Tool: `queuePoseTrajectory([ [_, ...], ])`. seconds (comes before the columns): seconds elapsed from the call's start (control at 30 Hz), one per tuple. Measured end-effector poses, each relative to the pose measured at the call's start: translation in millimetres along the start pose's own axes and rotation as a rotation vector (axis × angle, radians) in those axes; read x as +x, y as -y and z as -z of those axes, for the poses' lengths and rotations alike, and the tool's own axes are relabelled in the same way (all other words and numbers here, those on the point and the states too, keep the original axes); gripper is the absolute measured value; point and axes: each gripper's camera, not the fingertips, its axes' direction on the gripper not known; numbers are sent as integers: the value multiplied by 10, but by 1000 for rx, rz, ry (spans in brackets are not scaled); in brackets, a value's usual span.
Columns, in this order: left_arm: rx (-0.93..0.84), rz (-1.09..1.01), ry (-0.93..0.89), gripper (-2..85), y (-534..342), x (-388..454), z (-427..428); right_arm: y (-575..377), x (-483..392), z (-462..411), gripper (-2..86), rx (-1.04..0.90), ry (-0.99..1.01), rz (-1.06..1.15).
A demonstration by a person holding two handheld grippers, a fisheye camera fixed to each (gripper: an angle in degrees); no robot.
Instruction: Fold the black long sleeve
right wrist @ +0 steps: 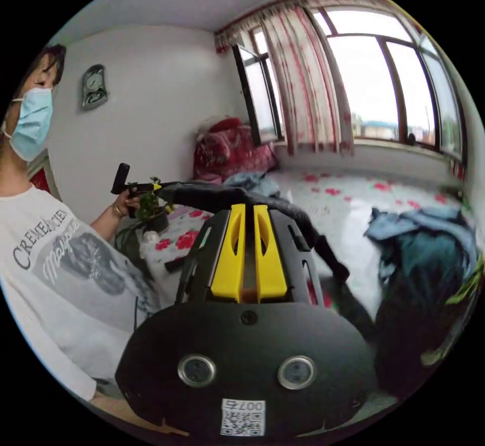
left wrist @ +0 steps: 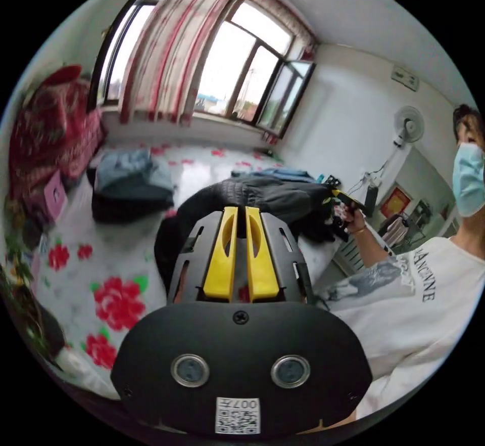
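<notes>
In the left gripper view, the left claw (left wrist: 241,213) has its yellow jaws nearly together, pinching the black long sleeve (left wrist: 262,198), which hangs stretched above the flowered bed (left wrist: 116,264). At the far right, the right claw (left wrist: 339,197) grips the shirt's other end, held by a hand (left wrist: 353,216).

In the right gripper view, the right claw (right wrist: 248,213) is likewise narrow on the black long sleeve (right wrist: 212,194). The cloth runs left to the left claw (right wrist: 146,188) and droops right toward a pile of clothes (right wrist: 424,249).

Both tongs (left wrist: 241,211) (right wrist: 248,208) closed, raised
</notes>
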Motion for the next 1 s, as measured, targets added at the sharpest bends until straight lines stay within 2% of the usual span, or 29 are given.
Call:
queuePoseTrajectory([
  [0.13, -349, 456, 4, 1, -1456, -680, -1280, -1540, 390, -918, 2, -384, 11, -312],
  [0.2, -481, 531, 36, 1, -1943, -781, -1662, -2159, 495, -1298, 3, -557, -3, -409],
  [0.27, -579, 567, 74, 1, -2213, -804, -1881, -2673, 562, -1585, 3, -718, 6, -477],
  [0.43, -632, 465, 163, 11, -2367, -648, -2082, -3039, 422, -1739, 9, -823, 1, -396],
  [0.63, -598, 530, 185, 58, -2461, -777, -2169, -3245, 670, -1858, 33, -829, 9, -435],
  [0.8, -480, 485, 419, 56, -2134, -1033, -1909, -2788, 1329, -1473, 45, -625, -242, -408],
  [0.87, -433, 500, 445, 60, -1931, -1251, -1957, -2594, 1796, -1498, 51, -565, -353, -423],
  [1.0, -379, 479, 449, 76, -1247, -1719, -2482, -2327, 2449, -1918, 58, -569, -462, -409],
])
